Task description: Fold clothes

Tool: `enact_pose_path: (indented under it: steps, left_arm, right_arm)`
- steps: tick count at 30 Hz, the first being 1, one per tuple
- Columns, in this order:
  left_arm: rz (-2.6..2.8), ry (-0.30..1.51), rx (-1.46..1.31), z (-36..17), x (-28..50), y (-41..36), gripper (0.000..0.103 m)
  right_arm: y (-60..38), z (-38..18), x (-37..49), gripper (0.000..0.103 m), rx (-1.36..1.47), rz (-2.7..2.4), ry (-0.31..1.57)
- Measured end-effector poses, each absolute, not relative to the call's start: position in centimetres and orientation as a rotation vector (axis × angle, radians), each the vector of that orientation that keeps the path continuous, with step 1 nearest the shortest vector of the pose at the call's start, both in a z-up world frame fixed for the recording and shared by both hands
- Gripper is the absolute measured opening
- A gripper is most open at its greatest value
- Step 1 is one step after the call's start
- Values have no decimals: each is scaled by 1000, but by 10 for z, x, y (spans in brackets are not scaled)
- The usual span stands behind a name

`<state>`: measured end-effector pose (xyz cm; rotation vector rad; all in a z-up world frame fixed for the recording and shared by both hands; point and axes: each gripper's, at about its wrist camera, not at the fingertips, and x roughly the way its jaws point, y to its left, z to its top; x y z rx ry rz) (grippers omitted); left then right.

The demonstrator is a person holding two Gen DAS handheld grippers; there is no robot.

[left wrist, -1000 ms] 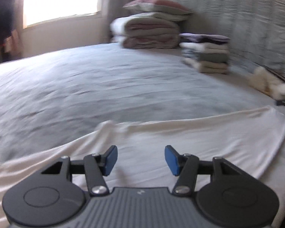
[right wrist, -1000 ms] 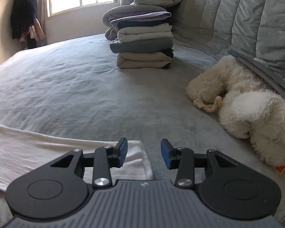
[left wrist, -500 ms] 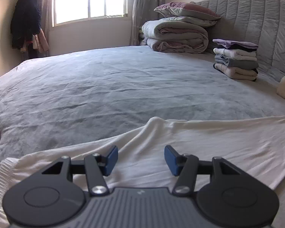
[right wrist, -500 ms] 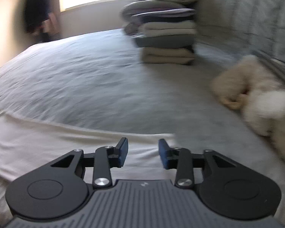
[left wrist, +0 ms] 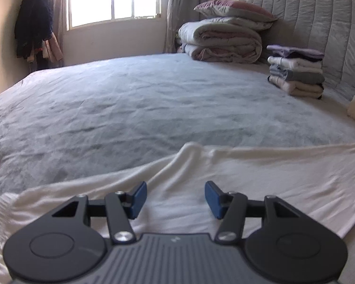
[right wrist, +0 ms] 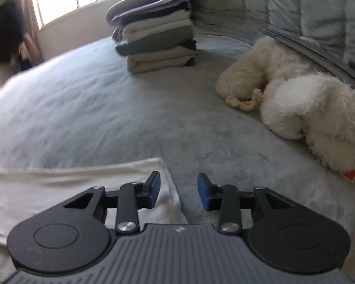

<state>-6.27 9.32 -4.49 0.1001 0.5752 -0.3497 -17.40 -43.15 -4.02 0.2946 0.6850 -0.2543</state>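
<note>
White garment point(left wrist: 260, 177): spread in a long, low band along the near edge of the bed point(left wrist: 153, 99), running left to right; a raised ridge near the middle of its far edge, ribbed hem showing at the near left corner. In the right wrist view, right end of the same cloth point(right wrist: 71, 184) lying flat, its far corner squared off against the grey bedcover. Whether already doubled over or only laid out in 1 layer: not settled from these views, since a flat band fits either a piece smoothed for folding or a piece partway folded.

Left claw point(left wrist: 175, 196): jaws apart, blue pads empty, hovering over the middle of the cloth just near of the ridge. Right claw point(right wrist: 176, 190): jaws apart, nothing between them, straddling the right edge of the cloth, left pad over fabric, right pad over bare bedcover.

Farther out: stack of folded clothes point(right wrist: 156, 33) at the far right by the headboard point(left wrist: 319, 30); rolled quilts and a pillow point(left wrist: 224, 37) behind it; fluffy white plush toy point(right wrist: 295, 101) on the right, well apart from the cloth; window point(left wrist: 113, 0) and hanging dark clothing at far left.

Risks from here:
- Thin, limp fabric: a pinch closing at the very edge likely to catch 1 layer only or slip off, leaving a skewed fold.
- Ridge in the far edge: liable to be trapped as a crease if folded over unsmoothed.
- Uneven lift by the 2 claws: edges likely to land misaligned.
- Soft bedcover beneath: easily nipped together with the garment.
</note>
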Motion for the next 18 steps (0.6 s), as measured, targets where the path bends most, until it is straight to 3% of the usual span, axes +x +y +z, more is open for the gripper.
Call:
enact_pose_path:
  steps: [9,18]
  left_arm:
    - [-383,645,82,-21,-62,72,58]
    - [-423,718,63,-16,-66,48,59]
  right_arm:
    - [-452,-30,-174,41,548,-288,760]
    - [-408,-39,-162,43,209,-286,884]
